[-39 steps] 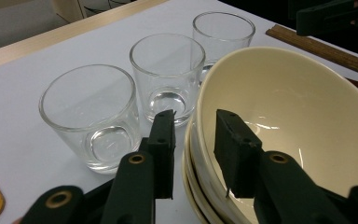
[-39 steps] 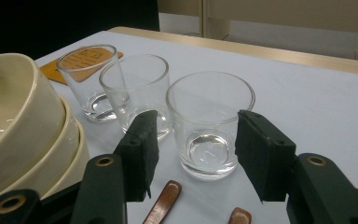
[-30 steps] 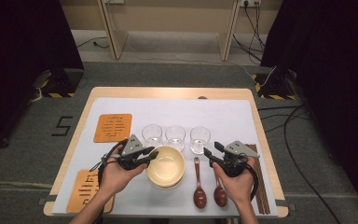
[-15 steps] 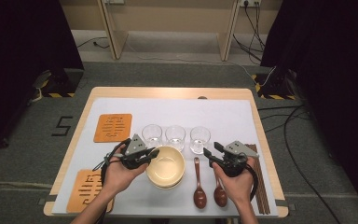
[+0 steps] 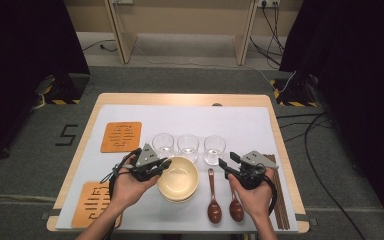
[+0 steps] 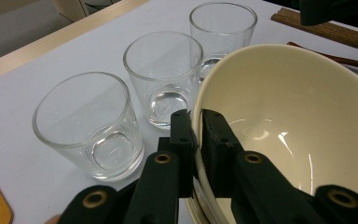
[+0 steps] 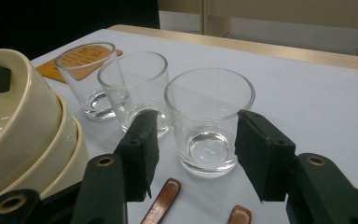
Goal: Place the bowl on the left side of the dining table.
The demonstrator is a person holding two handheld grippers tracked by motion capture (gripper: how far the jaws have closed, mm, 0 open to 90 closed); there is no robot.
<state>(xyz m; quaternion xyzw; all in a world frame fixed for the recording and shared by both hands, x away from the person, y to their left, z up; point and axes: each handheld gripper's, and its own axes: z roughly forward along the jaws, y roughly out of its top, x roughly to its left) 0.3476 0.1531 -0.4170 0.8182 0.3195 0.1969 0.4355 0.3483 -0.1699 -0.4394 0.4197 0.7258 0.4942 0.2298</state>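
1. Since a second ago, little has shifted: both hands have kept their places, and the left gripper (image 5: pixel 161 164) has just been closing its jaws on the rim of the top bowl (image 5: pixel 178 177).
2. Covering the table (image 5: pixel 180 98) is a white cloth (image 5: pixel 240 125), with two orange mats (image 5: pixel 121 136) on its left part.
3. That cream bowl tops a stack at the front centre; one pad lies inside the wall, one outside, pinching it.
4. Behind the stack stands a row of three empty glasses (image 5: pixel 188 147).
5. Spread wide, the right gripper (image 5: pixel 228 164) frames the right-hand glass (image 7: pixel 209 120) without touching it.
6. Two brown spoons (image 5: pixel 214 199) lie between the bowls and the right hand (image 5: pixel 254 196), dark chopsticks (image 5: pixel 280 200) just beyond.
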